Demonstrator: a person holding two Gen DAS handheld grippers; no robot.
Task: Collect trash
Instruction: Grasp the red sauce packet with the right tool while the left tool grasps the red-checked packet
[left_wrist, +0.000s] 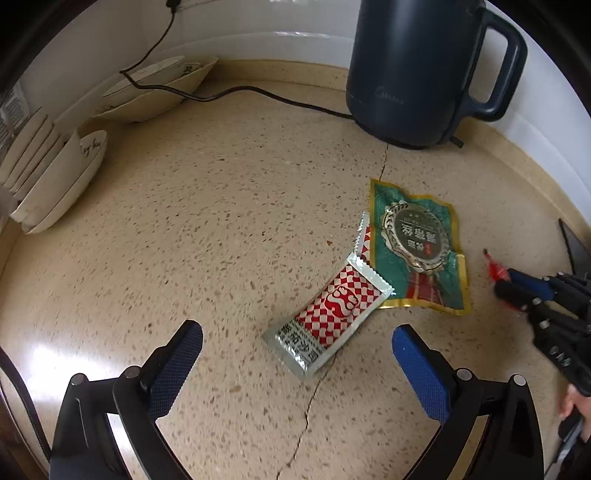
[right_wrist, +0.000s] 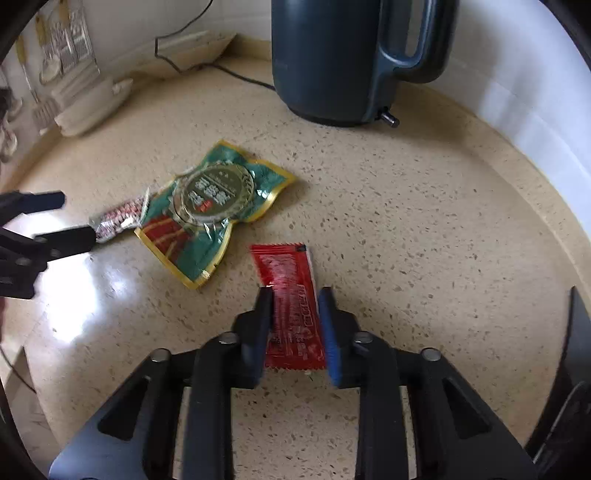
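Right gripper (right_wrist: 295, 314) around red sachet (right_wrist: 291, 295)

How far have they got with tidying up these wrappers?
Nothing looks collected yet. The right gripper is shut on the red sachet on the counter. The left gripper hangs open over the checkered packet. The green pouch lies untouched.

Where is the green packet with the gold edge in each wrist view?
Left wrist view: green packet right of centre, its lower corner overlapping the checked sachet.
Right wrist view: left of centre, beyond the right gripper.
Shared landmark: dark kettle behind it on the counter.
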